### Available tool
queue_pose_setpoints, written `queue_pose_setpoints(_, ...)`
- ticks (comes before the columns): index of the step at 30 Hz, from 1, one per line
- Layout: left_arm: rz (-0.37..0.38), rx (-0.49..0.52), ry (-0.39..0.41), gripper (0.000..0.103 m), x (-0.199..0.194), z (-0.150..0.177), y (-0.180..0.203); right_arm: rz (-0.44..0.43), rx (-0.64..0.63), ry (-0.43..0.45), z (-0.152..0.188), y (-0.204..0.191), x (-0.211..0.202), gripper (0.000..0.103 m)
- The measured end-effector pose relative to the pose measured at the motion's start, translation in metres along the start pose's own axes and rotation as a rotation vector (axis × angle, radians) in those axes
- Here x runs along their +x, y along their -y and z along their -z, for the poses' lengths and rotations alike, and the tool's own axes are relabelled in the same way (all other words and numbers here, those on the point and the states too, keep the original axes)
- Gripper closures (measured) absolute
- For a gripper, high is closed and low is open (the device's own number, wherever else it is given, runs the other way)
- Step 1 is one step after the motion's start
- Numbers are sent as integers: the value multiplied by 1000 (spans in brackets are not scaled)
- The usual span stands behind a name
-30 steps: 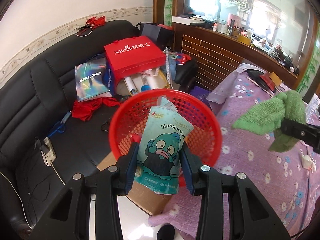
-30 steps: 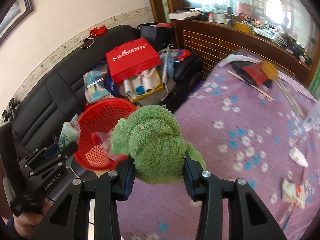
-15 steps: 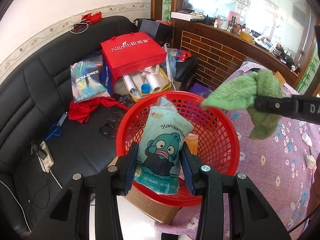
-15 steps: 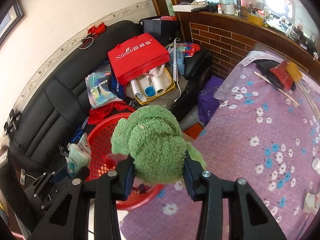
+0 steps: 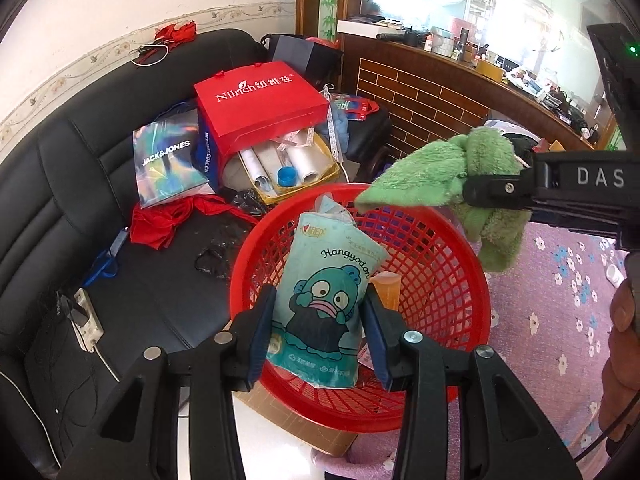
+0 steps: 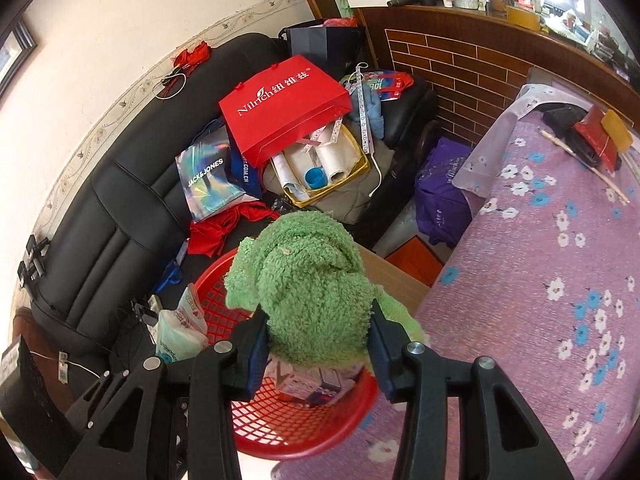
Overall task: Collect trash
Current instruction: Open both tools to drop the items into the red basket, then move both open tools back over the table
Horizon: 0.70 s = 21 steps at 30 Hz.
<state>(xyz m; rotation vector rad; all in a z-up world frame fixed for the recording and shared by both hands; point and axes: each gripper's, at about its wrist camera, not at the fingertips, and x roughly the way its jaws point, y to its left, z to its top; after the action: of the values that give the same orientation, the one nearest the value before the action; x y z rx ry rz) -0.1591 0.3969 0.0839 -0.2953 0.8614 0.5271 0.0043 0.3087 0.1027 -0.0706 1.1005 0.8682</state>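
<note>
A red mesh basket point(image 5: 472, 264) stands between the black sofa and the table. Over it my left gripper point(image 5: 320, 300) holds a teal Hangyodon packet point(image 5: 328, 292) upright; its jaws are opening, but both pads still touch the packet. My right gripper point(image 6: 320, 320) carries a crumpled green cloth point(image 6: 308, 280) above the basket point(image 6: 288, 424), with a flap hanging below. Its jaws are opening too, and the cloth still fills the gap. In the left wrist view the right gripper point(image 5: 492, 192) reaches in from the right over the far rim with the cloth point(image 5: 432, 176). Wrappers and an orange cup point(image 5: 386, 288) lie inside.
The basket rests on a cardboard box point(image 6: 396, 280) beside a table with a purple flowered cloth point(image 6: 540, 280). The black sofa point(image 5: 60, 208) holds a red Nilrich bag point(image 5: 260, 108), a Jack&Jones bag point(image 5: 168, 160), a yellow box of rolls point(image 5: 288, 168) and a power strip point(image 5: 86, 316).
The right gripper with the green cloth has moved left, from over the table to over the basket. The left gripper with the packet has come closer to the basket.
</note>
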Motion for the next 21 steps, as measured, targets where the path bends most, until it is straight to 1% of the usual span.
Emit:
queue_pose_setpoints(1, -3, -3, 2, 55, 0, 0, 0, -4, 0, -2, -1, 0, 2, 50)
queue_pose_setpoints(2, -1, -10, 3, 50, 1, 0, -1, -17, -1, -1, -3, 0, 4, 45)
queue_pose_setpoints(4, 11, -14, 1, 49, 1, -1, -1, -21, -1, 4, -5, 1, 4, 41)
queue_pose_setpoints(6, 7, -7, 9, 49, 0, -2, 0, -28, 6, 24, -8, 5, -4, 41)
queue_pose_setpoints(10, 12, 4, 23, 47, -5, 0, 6, -7, 16, 64, -7, 18, -26, 41)
queue_pose_setpoints(12, 25, 4, 25, 39, -8, 2, 11, -4, 40, 74, -2, 29, -37, 41)
queue_pose_setpoints(14, 31, 15, 28, 36, -10, 5, 18, 0, 67, 77, 5, 40, -46, 41)
queue_pose_setpoints(21, 47, 74, 38, 36, -22, 13, 48, 34, 140, 76, 40, 79, -75, 41)
